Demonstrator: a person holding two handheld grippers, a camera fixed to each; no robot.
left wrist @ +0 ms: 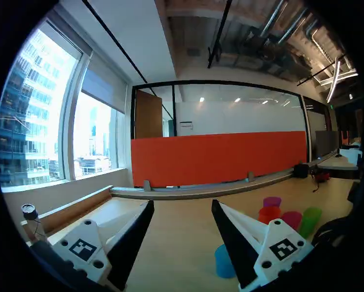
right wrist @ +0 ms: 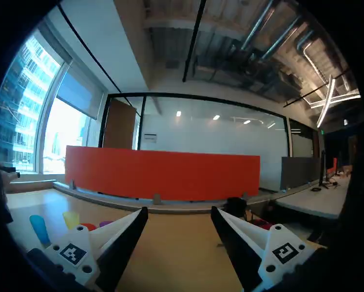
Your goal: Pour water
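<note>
Hovering over a pale wooden table (left wrist: 182, 253) and gaping wide, gripping nothing: the left gripper (left wrist: 182, 202), seen low in the left gripper view. Standing at lower right of that view, a cluster of plastic cups — a blue cup (left wrist: 224, 260) just beside the right-hand finger, then farther back an orange cup (left wrist: 269, 214), a purple cup (left wrist: 272, 201), a pink cup (left wrist: 292, 219) and a green cup (left wrist: 310, 221), all upright and close together. Spreading just as wide and empty in the right gripper view, the right gripper (right wrist: 179, 209), with the blue cup (right wrist: 39, 228) standing at lower left. Running across mid-frame behind the table, an orange partition (left wrist: 216, 158); glowing at left, tall windows (left wrist: 35, 112).
</note>
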